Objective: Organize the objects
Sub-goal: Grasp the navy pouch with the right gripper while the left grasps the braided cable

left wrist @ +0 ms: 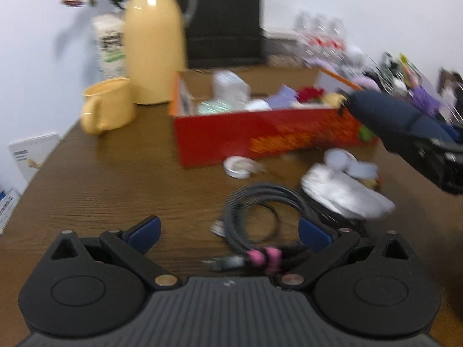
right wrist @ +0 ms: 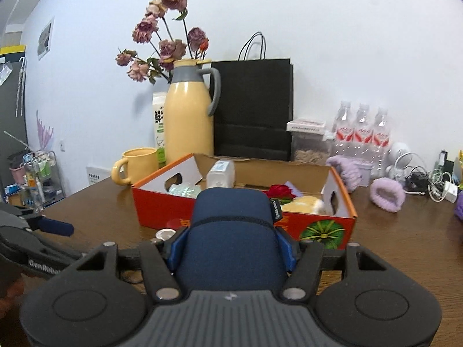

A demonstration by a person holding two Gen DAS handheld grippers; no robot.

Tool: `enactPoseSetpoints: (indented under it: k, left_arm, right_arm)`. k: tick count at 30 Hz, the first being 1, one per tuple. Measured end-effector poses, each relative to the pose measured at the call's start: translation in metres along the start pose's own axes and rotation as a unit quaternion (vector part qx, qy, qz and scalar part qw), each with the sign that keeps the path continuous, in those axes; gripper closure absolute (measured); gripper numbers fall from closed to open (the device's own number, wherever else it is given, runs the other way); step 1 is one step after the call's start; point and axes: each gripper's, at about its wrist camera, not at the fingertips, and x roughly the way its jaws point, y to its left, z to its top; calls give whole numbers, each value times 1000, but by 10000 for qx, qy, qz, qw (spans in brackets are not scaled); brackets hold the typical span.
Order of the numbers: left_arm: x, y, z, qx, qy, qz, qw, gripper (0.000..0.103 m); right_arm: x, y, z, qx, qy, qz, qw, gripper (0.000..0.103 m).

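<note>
1. The wooden table [right wrist: 390, 240] is crowded along the wall side, so little free room is left around the work area.
2. The red cardboard box [right wrist: 162, 205] stands open in the middle of the table and is already partly filled; a white bottle, a red flower and a yellow soft item can be seen inside. A clean drop may be hindered by this filling.
3. The navy pouch [right wrist: 231, 231] is clamped between the pads of the right gripper [right wrist: 231, 250] and is carried just in front of the box, above its near wall. In the left wrist view it is seen over the right corner of the box. If it is released too early, it may catch the rim and fall outside, onto the table.
4. The left gripper [left wrist: 228, 232] is spread wide and grasps nothing; it hangs low above the coiled black cable [left wrist: 260, 217].
5. The cable is bound with pink ties near its plug. If only one loop is pinched, the coil may open and drag the neighbours.
6. The crumpled white wrapper [left wrist: 341, 193] lies touching the cable on the right; the picture is blurred here, so what it is remains uncertain.
7. The small round tin [left wrist: 238, 167] rests near the box front and may be pushed away by a careless sweep.
</note>
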Motion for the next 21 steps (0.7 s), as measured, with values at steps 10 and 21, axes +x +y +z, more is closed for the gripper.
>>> enactPoseSetpoints:
  k: [10, 21]
  left_arm:
    - [23, -27, 7, 489, 395, -79, 9980, 0]
    - [43, -26, 7, 362, 580, -182, 9975, 0]
  right_arm:
    - [9, -26, -15, 262, -160, -30, 9995, 42]
    - [9, -29, -26, 355, -183, -29, 9992, 42]
